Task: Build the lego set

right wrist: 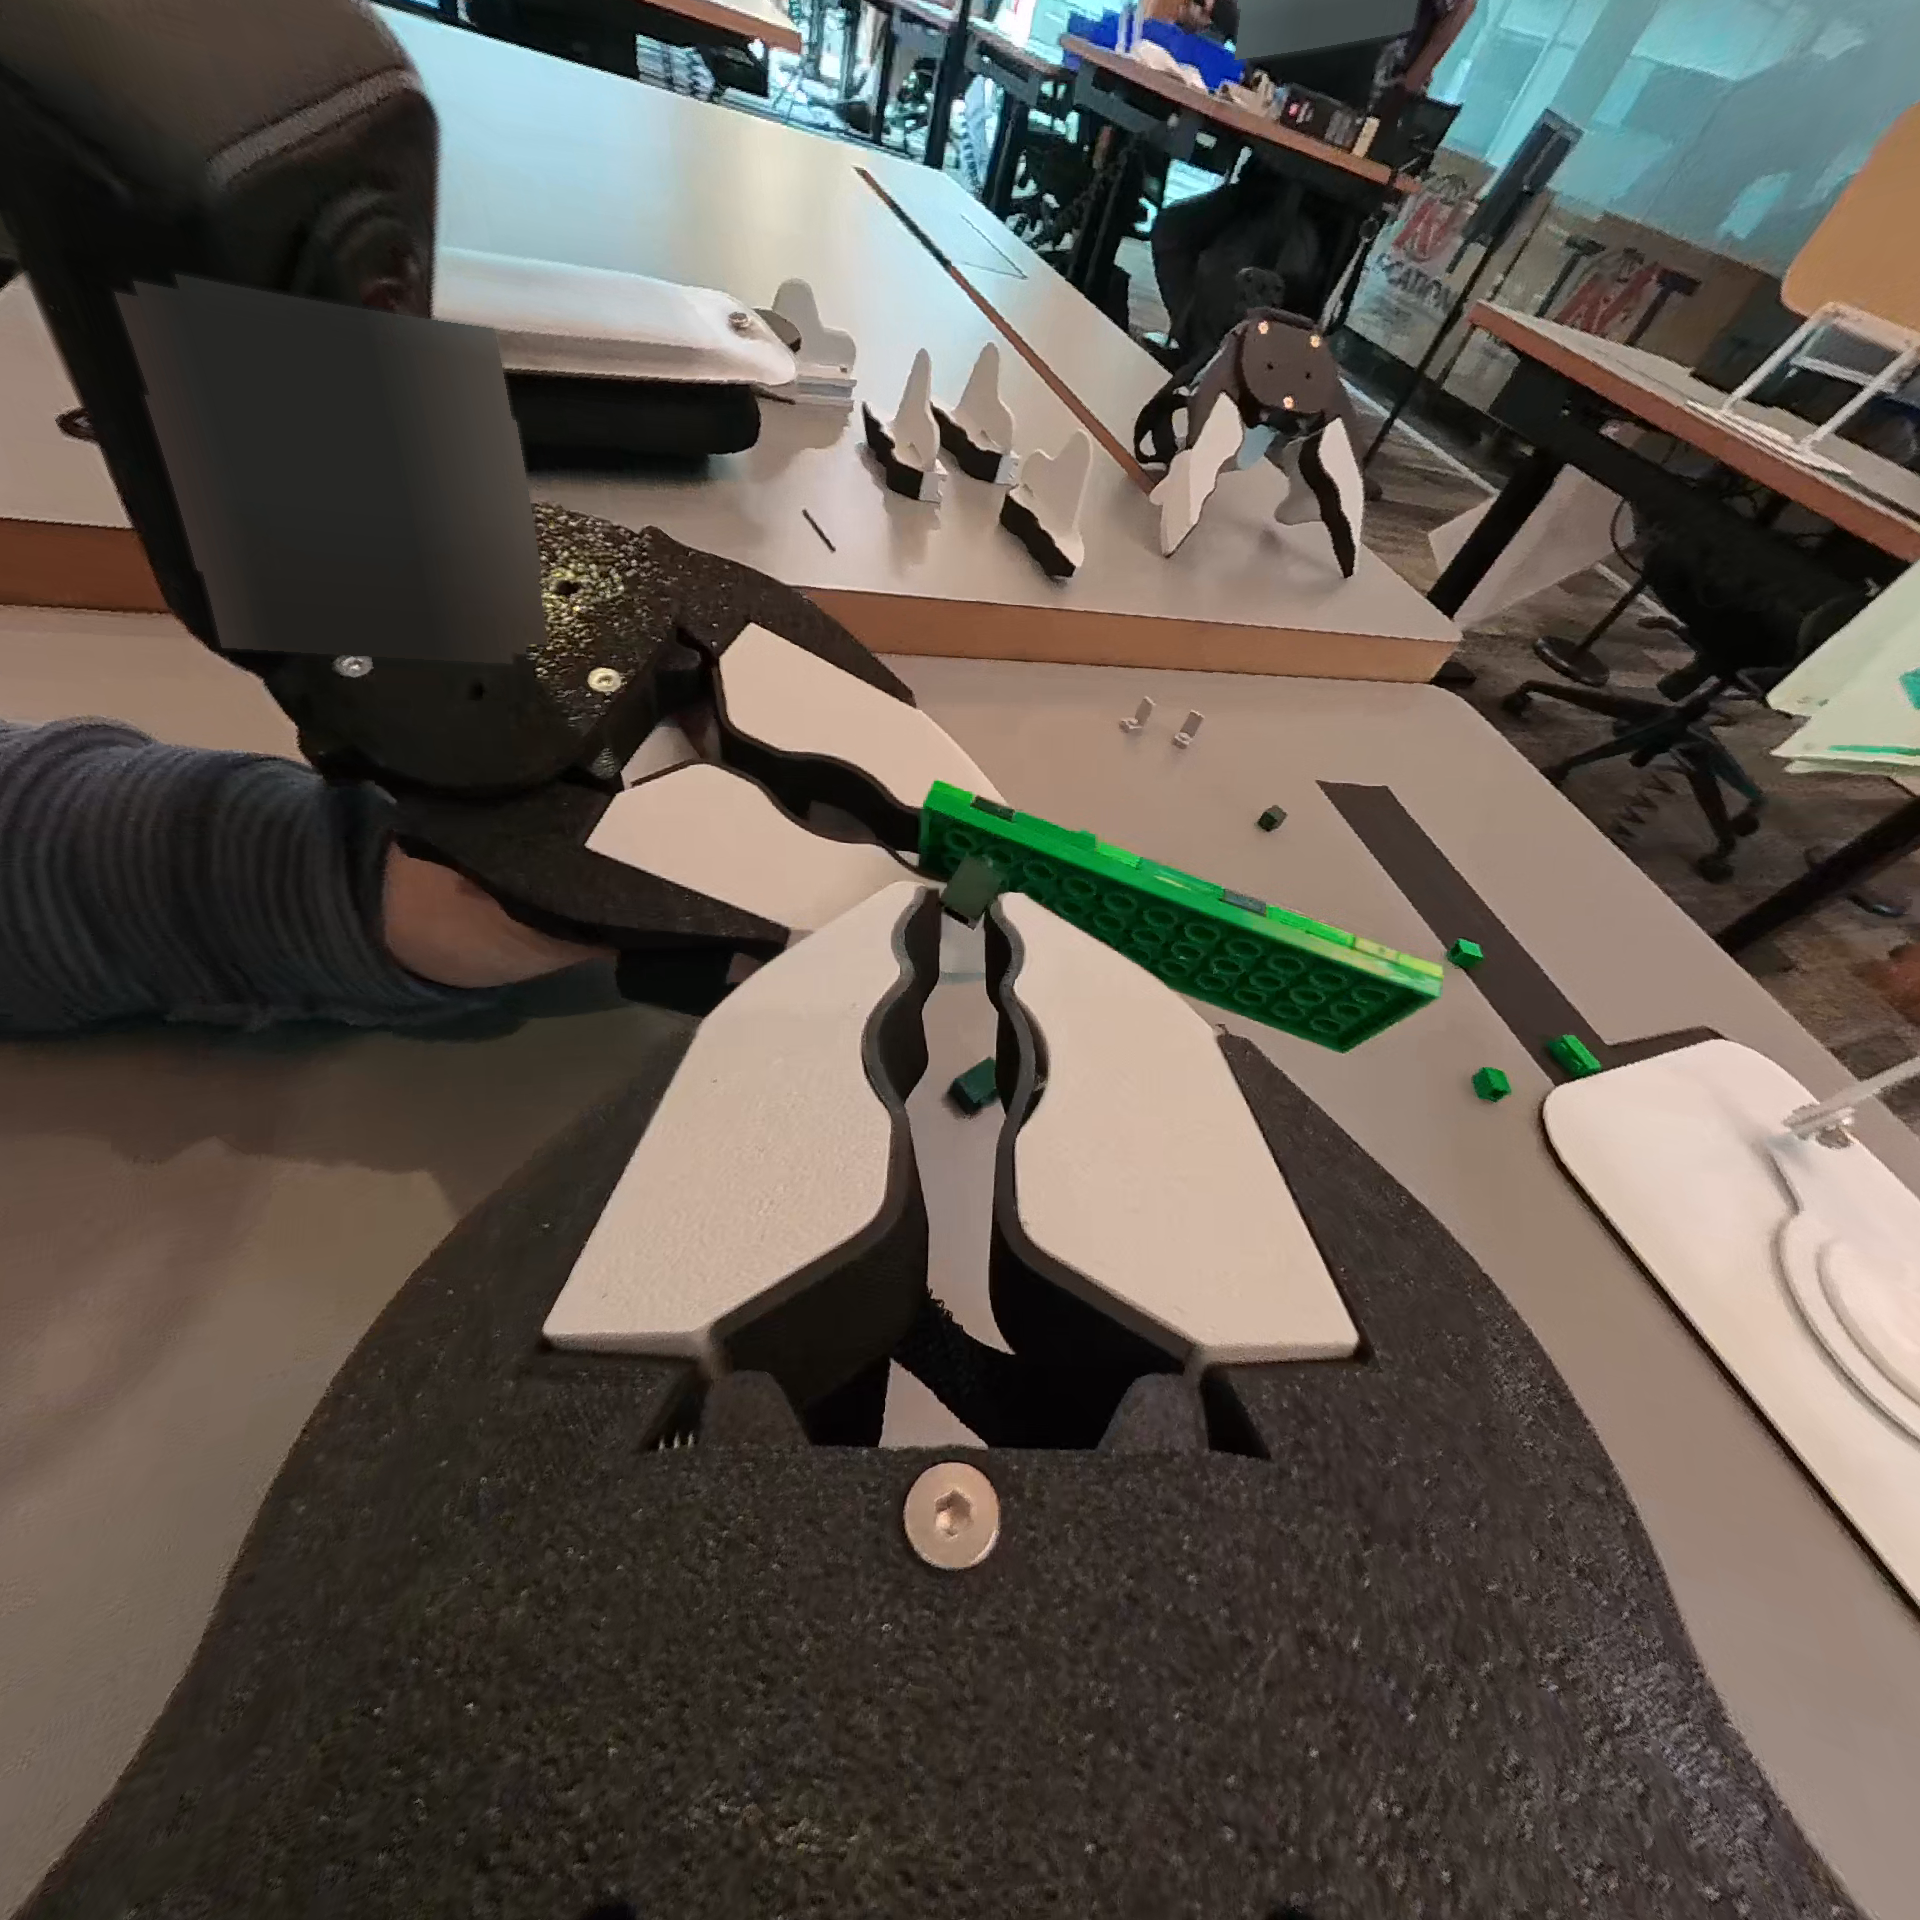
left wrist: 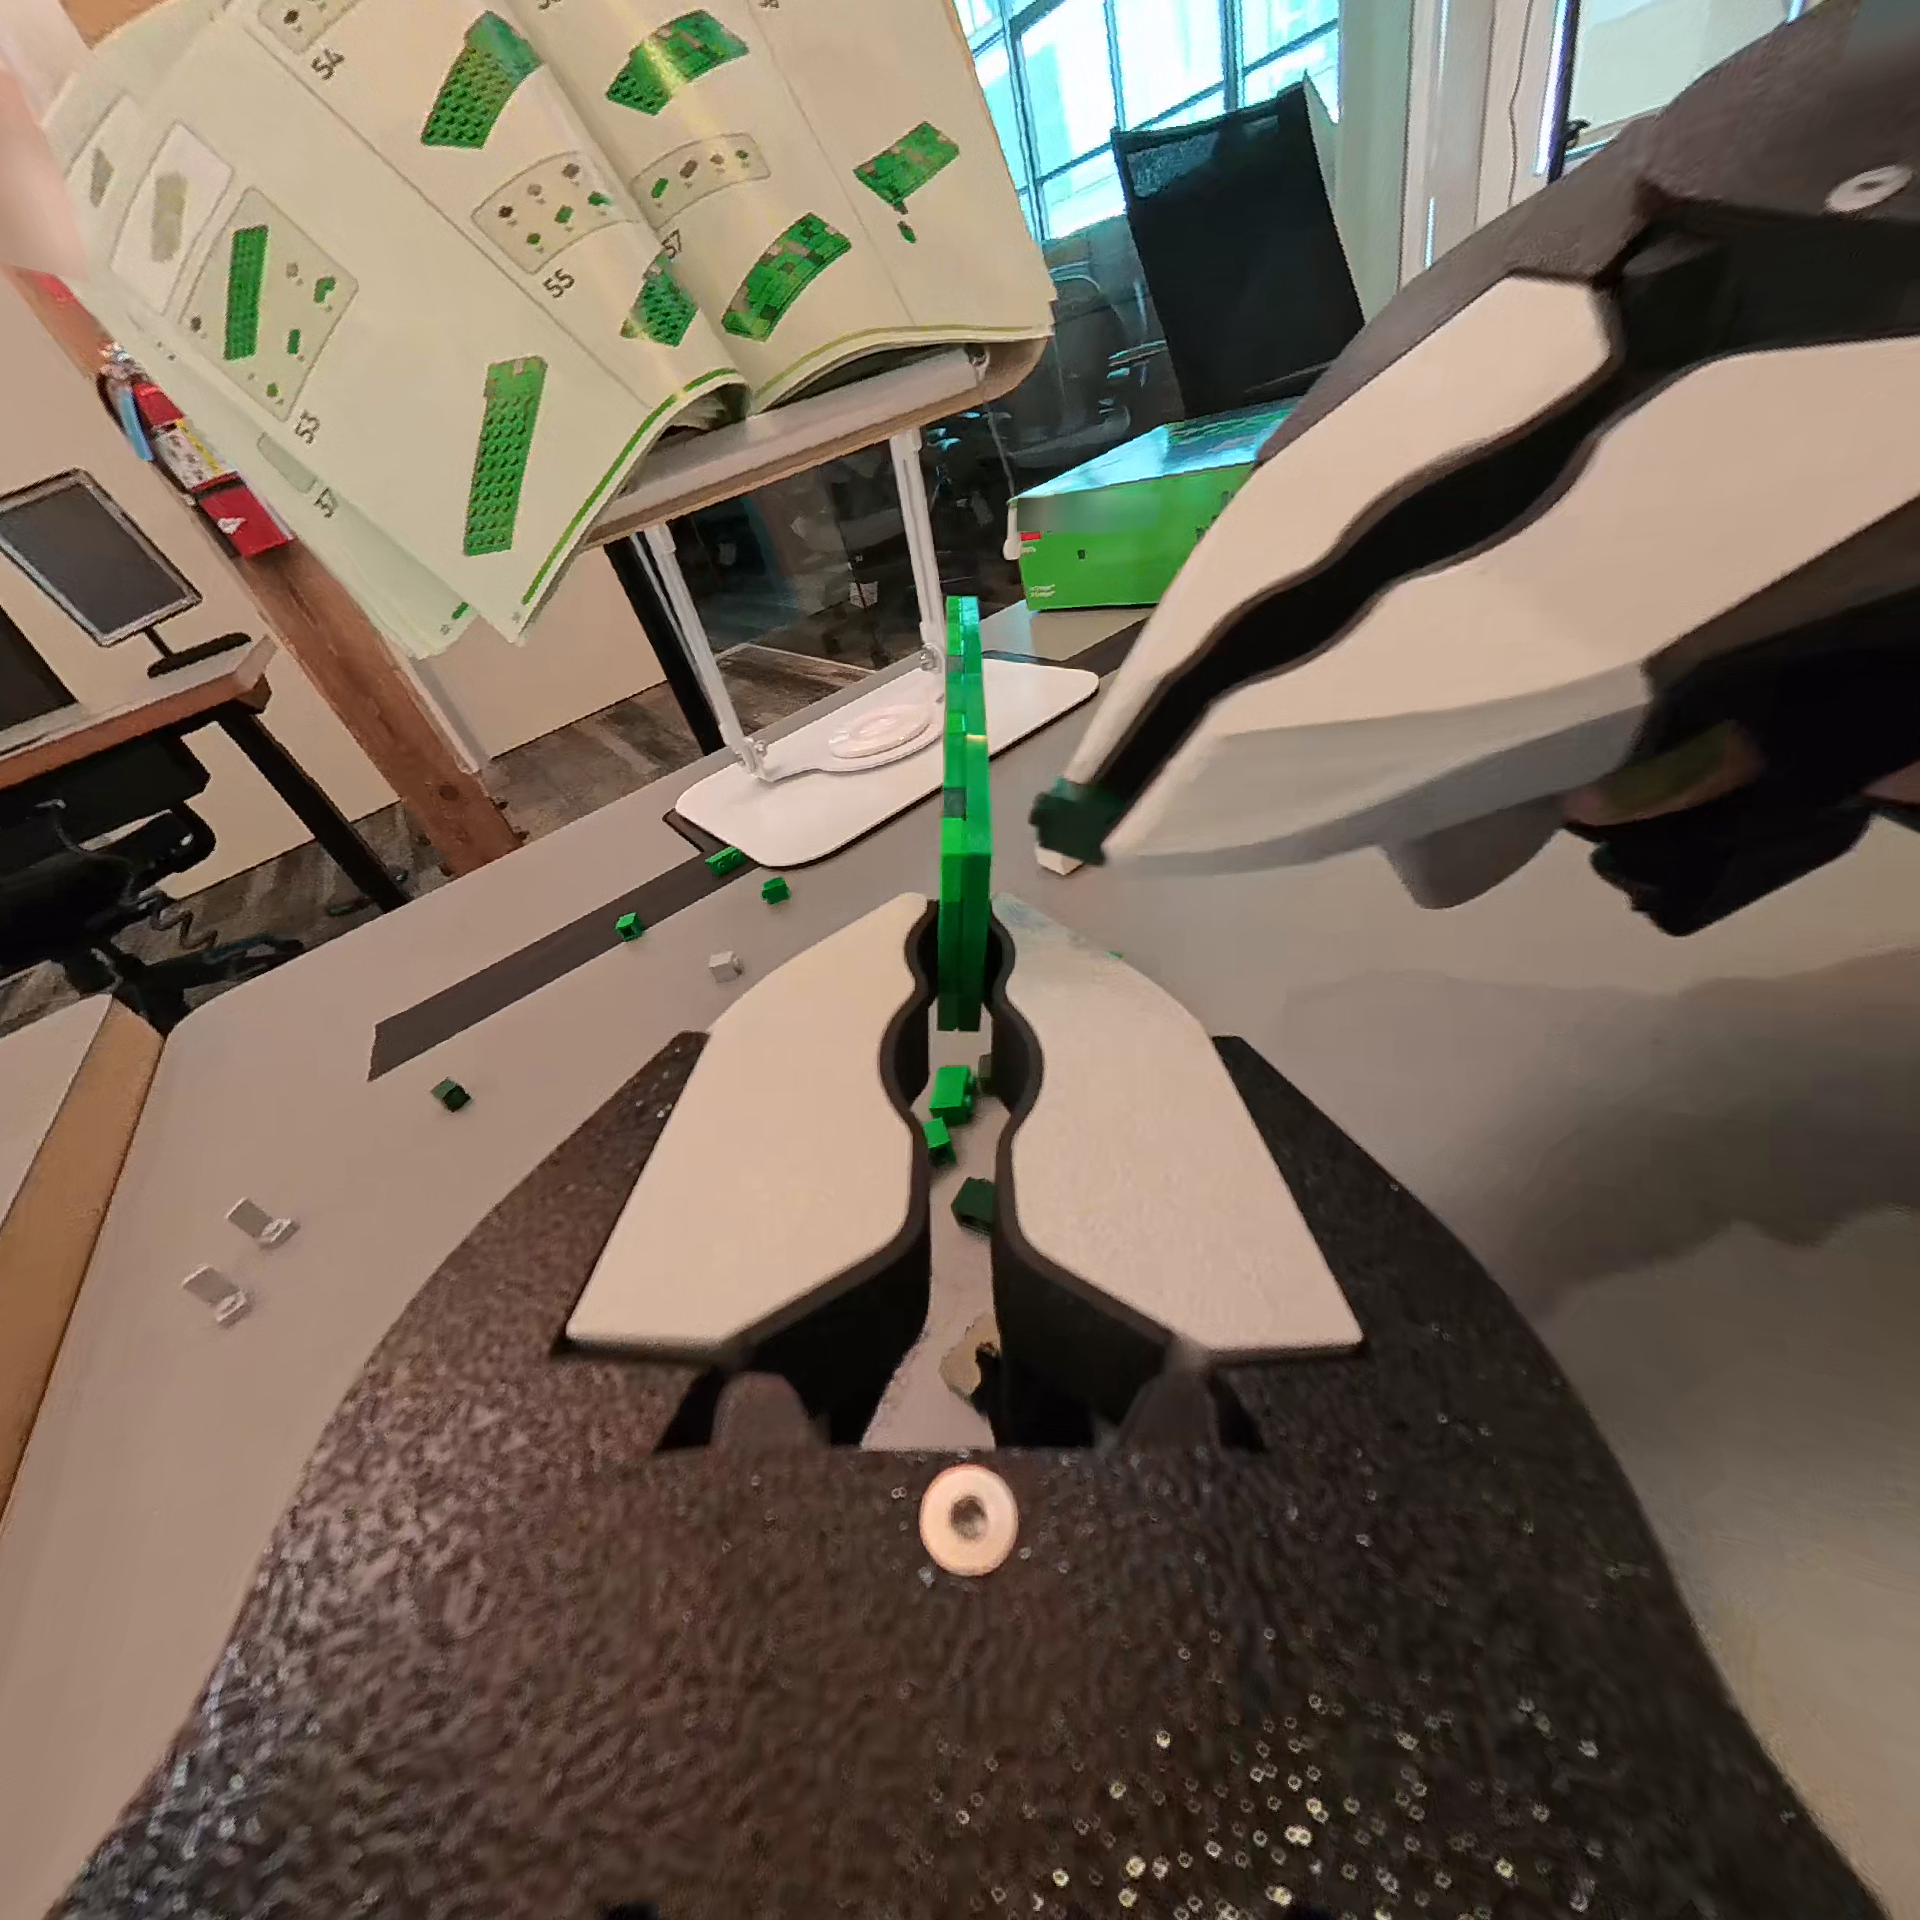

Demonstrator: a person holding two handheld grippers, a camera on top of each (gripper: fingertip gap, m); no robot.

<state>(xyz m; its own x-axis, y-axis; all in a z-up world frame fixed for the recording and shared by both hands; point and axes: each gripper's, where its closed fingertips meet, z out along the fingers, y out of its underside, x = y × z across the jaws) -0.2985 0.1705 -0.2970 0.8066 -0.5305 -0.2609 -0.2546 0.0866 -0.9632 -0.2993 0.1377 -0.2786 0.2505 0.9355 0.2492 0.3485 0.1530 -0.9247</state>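
My left claw (left wrist: pixel 961 935) is clamped on the near end of the long green Lego plate (left wrist: pixel 964 831), which I hold on edge so my own camera sees only its thin side running away from me. My right claw (right wrist: pixel 961 902) pinches a small dark green brick (right wrist: pixel 969 890) at its tips, close against the plate's studded underside near the clamped end.

Only the right wrist view shows the plate's broad face (right wrist: pixel 1195 935), tilted and raised above the grey table (right wrist: pixel 312 1195), plus my left hand (right wrist: pixel 468 925) and dark ribbed sleeve (right wrist: pixel 156 873). Beyond the plate's far end lie loose green bricks (right wrist: pixel 1491 1084), a black strip (right wrist: pixel 1455 894) and the white stand base (right wrist: pixel 1704 1122); the table edge falls away past them. The near side of the table lies bare.

Only the left view shows the open instruction booklet (left wrist: pixel 468 239) propped above the plate, with printed step numbers, and a green box (left wrist: pixel 1132 520) beyond. More small bricks (left wrist: pixel 951 1101) lie under the plate.
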